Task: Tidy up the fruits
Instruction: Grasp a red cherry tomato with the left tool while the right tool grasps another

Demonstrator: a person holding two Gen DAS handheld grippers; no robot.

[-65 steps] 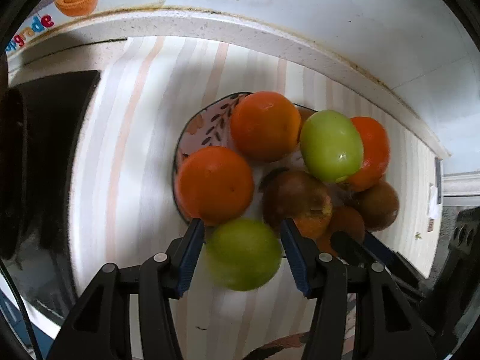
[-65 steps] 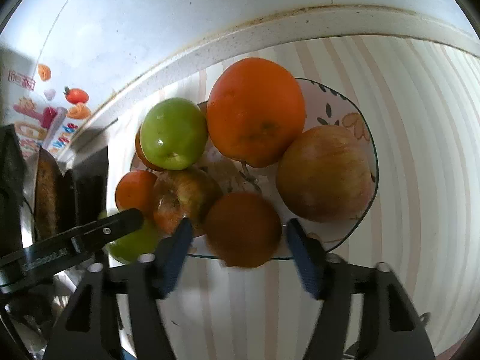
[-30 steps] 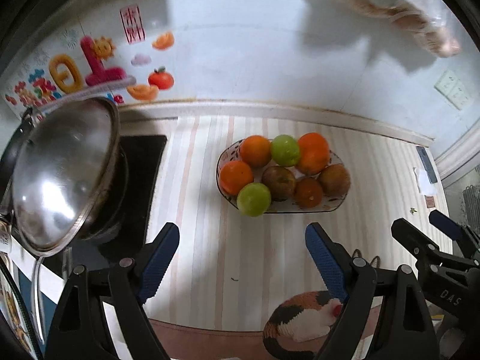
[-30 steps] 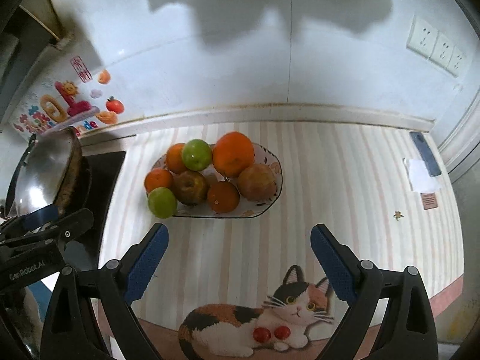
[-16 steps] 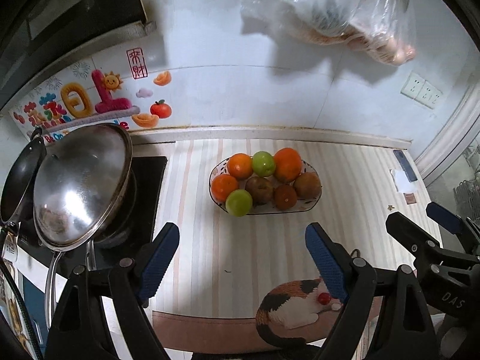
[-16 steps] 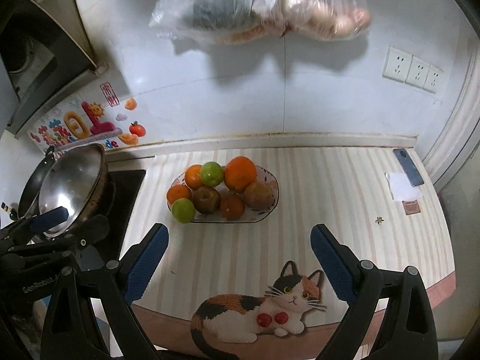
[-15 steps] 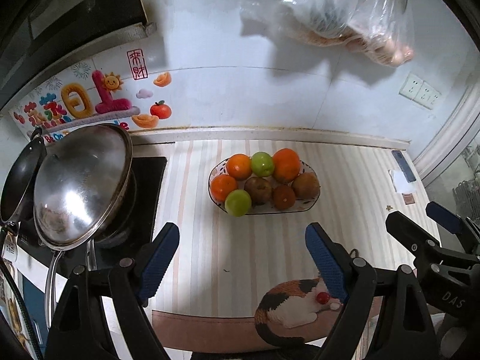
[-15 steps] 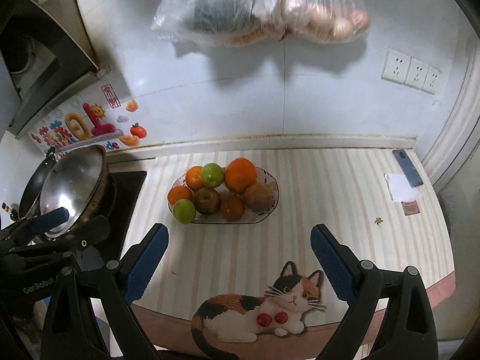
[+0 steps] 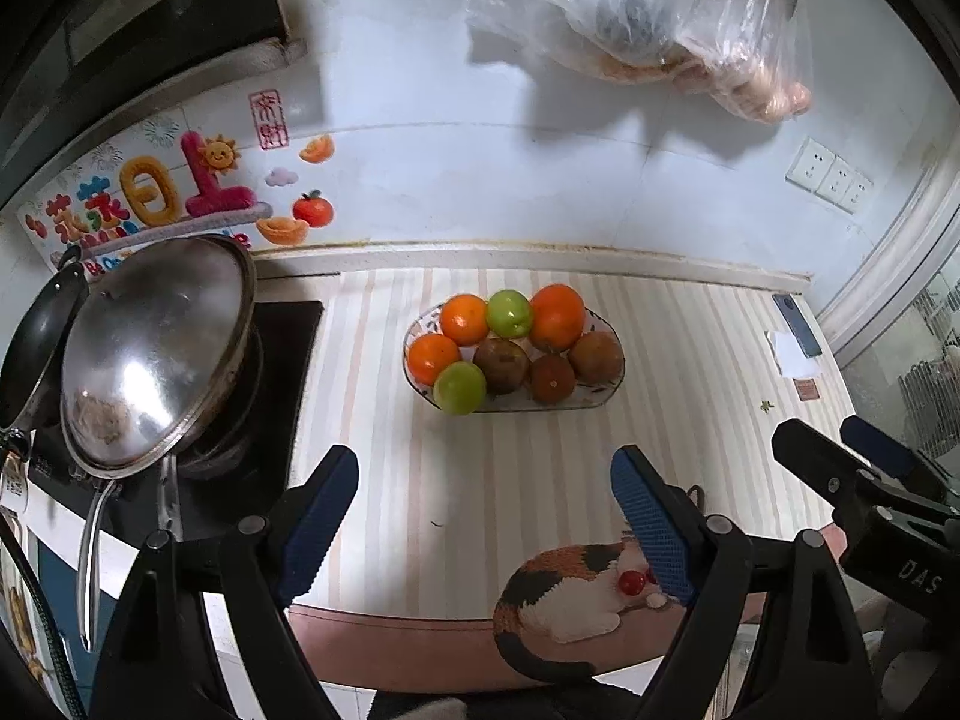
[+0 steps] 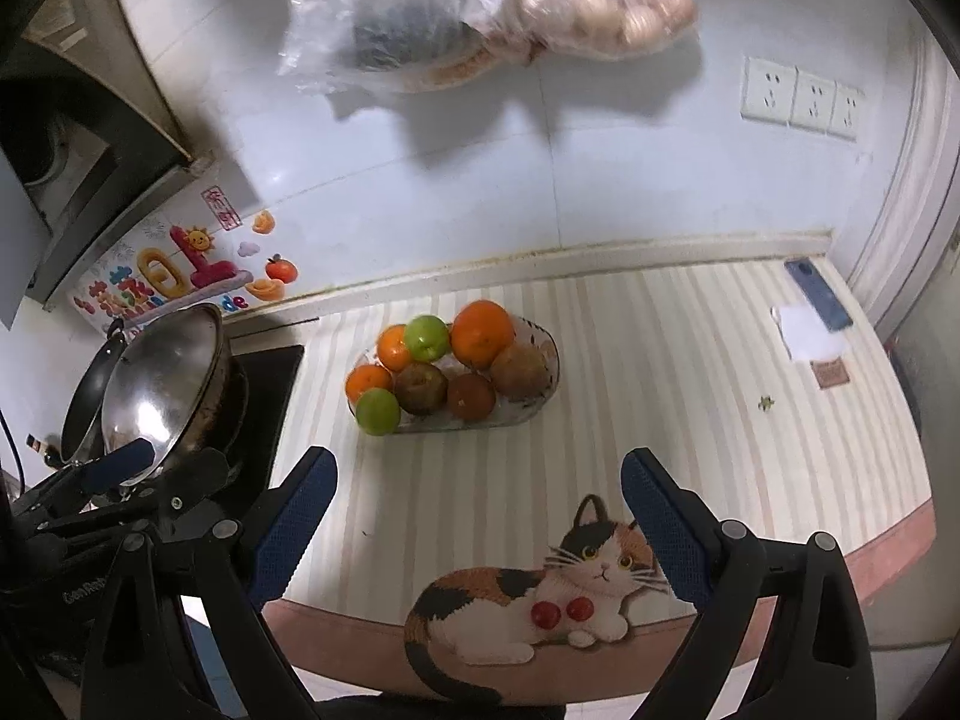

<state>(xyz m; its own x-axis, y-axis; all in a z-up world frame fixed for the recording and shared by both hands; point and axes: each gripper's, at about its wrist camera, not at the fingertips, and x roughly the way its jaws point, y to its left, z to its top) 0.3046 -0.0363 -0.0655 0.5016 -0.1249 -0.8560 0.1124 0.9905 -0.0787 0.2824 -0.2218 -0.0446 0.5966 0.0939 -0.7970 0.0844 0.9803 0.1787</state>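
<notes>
A patterned oval bowl sits mid-counter, filled with several fruits: oranges, green apples and brownish fruits. My left gripper is open and empty, held well back from the bowl above the counter's front. My right gripper is also open and empty, equally far back. The right gripper shows at the right edge of the left wrist view; the left gripper shows at the left of the right wrist view.
A steel wok lid rests on a pan on the black stove at left. A cat-print mat covers the counter's front edge. A phone and paper lie at far right. Plastic bags hang from the wall.
Both grippers have pulled back and up from the bowl after letting go of a green apple and a brownish fruit; in the last half second almost nothing moved.
</notes>
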